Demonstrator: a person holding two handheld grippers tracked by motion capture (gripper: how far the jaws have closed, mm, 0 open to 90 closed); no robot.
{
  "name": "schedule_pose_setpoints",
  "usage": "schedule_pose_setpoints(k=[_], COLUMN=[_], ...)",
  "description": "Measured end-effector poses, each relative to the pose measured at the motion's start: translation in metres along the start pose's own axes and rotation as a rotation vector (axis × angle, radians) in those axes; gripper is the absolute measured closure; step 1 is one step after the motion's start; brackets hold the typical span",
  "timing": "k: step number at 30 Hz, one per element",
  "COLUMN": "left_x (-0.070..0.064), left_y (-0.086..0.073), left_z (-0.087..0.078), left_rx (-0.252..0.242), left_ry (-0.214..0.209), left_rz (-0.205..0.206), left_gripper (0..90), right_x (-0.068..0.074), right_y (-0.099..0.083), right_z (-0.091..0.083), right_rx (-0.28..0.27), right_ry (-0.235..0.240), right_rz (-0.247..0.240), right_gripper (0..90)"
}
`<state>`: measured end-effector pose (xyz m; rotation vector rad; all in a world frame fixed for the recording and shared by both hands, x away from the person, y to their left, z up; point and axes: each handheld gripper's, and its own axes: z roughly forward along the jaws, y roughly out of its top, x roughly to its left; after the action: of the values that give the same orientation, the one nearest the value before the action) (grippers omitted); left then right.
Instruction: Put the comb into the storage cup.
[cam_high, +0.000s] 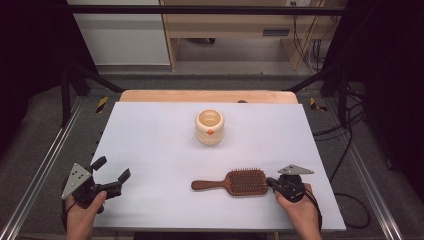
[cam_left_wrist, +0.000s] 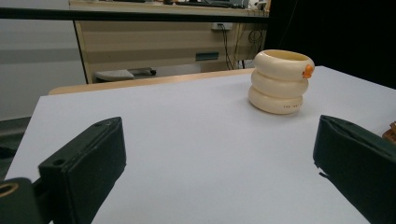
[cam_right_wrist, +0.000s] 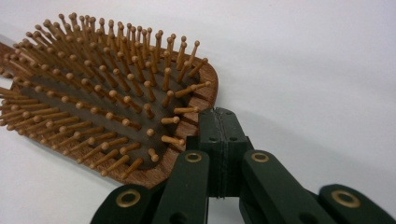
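High view takes in the whole layout: a brown wooden paddle hairbrush (cam_high: 235, 182) lies bristles-up on the near right part of the white bench (cam_high: 160, 150), its handle pointing left, and a cream ribbed ceramic cup with an orange spot (cam_high: 209, 127) stands upright near the middle, toward the far side, well apart from the brush. The left gripper (cam_high: 114, 175) rests at the near left corner in a person's hand, jaws spread wide and holding nothing. The right gripper (cam_high: 272, 182) sits at the right end of the brush head, just beside or touching it.

Right gripper view gives what the overhead cannot: the right gripper (cam_right_wrist: 223, 126) has its jaws pressed together, pads meeting, with their tips right against the rounded wooden rim of the hairbrush (cam_right_wrist: 112, 98); nothing lies between them. The wooden pins with ball tips and the dark cushion are plain here.

Left gripper view shows the cup (cam_left_wrist: 281, 81) from the side, as three stacked rings, far beyond the released left gripper (cam_left_wrist: 219, 158).

A pale wooden edge runs along the far side of the bench. Beyond it stand a light wooden cabinet (cam_high: 225, 22), grey floor, black frame bars and loose cables at the right.
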<state>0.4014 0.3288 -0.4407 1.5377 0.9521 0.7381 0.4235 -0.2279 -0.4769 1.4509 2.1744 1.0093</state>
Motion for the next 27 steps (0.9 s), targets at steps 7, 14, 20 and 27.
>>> schedule_pose_setpoints(k=[7,14,20,27], left_x=[-0.0004,-0.0009,-0.0009,-0.0015], left_y=[0.0000,-0.0002,-0.0011,-0.0017], left_z=[0.0002,0.0006,0.0014,0.0028], left_rx=[0.002,0.005,0.009,0.014], left_ry=[0.000,0.000,0.006,-0.002], left_rz=[0.002,0.004,0.003,0.003], left_gripper=[2.5,2.5,2.5,2.5], right_x=[0.0073,0.0098,0.0094,0.0088], right_y=[0.0031,0.0045,0.0047,0.0050], right_z=[0.0025,0.0037,0.0036,0.0041], right_rx=[0.002,0.003,0.005,0.004], right_ry=[0.011,0.014,0.016,0.020], right_rz=[-0.023,-0.031,-0.033,-0.029], right_gripper=[90.0,90.0,90.0,90.0])
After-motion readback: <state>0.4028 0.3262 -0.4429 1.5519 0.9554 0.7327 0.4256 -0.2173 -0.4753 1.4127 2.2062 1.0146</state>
